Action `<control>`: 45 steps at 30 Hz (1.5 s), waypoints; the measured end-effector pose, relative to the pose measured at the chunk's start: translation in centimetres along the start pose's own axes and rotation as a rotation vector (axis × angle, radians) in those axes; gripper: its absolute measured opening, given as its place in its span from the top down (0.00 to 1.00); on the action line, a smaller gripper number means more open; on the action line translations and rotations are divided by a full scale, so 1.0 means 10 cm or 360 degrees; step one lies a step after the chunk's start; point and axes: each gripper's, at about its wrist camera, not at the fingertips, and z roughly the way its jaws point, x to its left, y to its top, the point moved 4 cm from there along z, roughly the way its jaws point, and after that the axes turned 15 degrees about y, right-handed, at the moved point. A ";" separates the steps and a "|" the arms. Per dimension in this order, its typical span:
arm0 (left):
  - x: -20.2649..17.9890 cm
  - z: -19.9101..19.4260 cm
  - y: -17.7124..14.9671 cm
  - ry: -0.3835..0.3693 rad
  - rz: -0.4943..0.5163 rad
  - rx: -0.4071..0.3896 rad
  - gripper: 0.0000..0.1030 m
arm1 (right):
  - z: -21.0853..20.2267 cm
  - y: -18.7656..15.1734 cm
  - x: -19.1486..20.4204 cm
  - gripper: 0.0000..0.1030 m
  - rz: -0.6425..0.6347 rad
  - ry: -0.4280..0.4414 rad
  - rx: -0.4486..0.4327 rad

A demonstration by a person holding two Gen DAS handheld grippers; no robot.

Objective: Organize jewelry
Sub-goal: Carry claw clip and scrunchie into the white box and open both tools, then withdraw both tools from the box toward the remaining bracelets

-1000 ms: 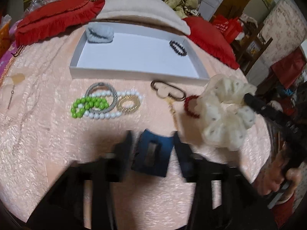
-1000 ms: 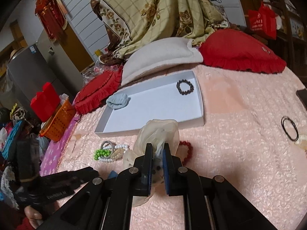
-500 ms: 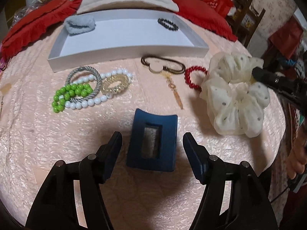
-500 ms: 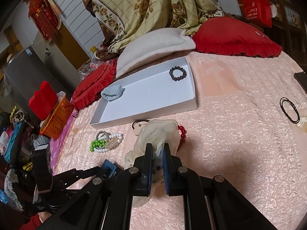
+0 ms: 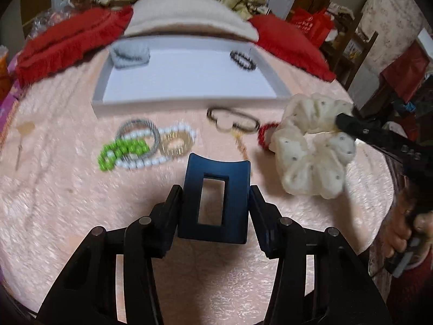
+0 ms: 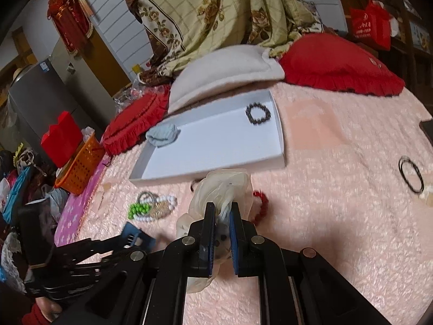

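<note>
Since half a second ago, the jaws of the left gripper [image 5: 216, 197] have been brought in against the dark blue hair claw [image 5: 215, 199], which then lay free between widely spread fingers; the jaws are closing, and the claw's two sides are now met by the pads. The claw is seen directly at 12 o'clock from the gripper body, between the fingertips, above the pink bedspread [image 5: 67, 216]. The right gripper [image 6: 222, 233] is unchanged: its jaws are nearly together, clamped on the cream scrunchie [image 6: 224, 189], which bulges out toward 12 o'clock past the fingertips. From the left wrist view, the white tray [image 5: 189, 100] is found at 12 o'clock beyond the claw, with a grey scrunchie [image 5: 130, 54] and a black bead bracelet [image 5: 242, 59] inside. A heap of green and white beads [image 5: 127, 150] lies at 10 o'clock, and a red bead bracelet [image 5: 263, 135] at 1 o'clock, partly hidden by the cream scrunchie.
</note>
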 end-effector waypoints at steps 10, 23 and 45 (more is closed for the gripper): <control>0.35 0.05 0.89 0.0023 -0.0126 -0.0045 0.53 | 0.21 0.73 0.01 0.91 0.0031 0.0080 -0.0111; 0.55 1.27 2.08 0.0162 -0.0247 0.0053 0.53 | 1.39 1.59 -0.60 0.91 0.0298 0.0071 -0.0131; 0.60 1.23 2.25 0.0077 -0.0318 -0.0003 0.41 | 1.35 1.53 -0.92 0.56 0.0312 -0.0057 -0.0112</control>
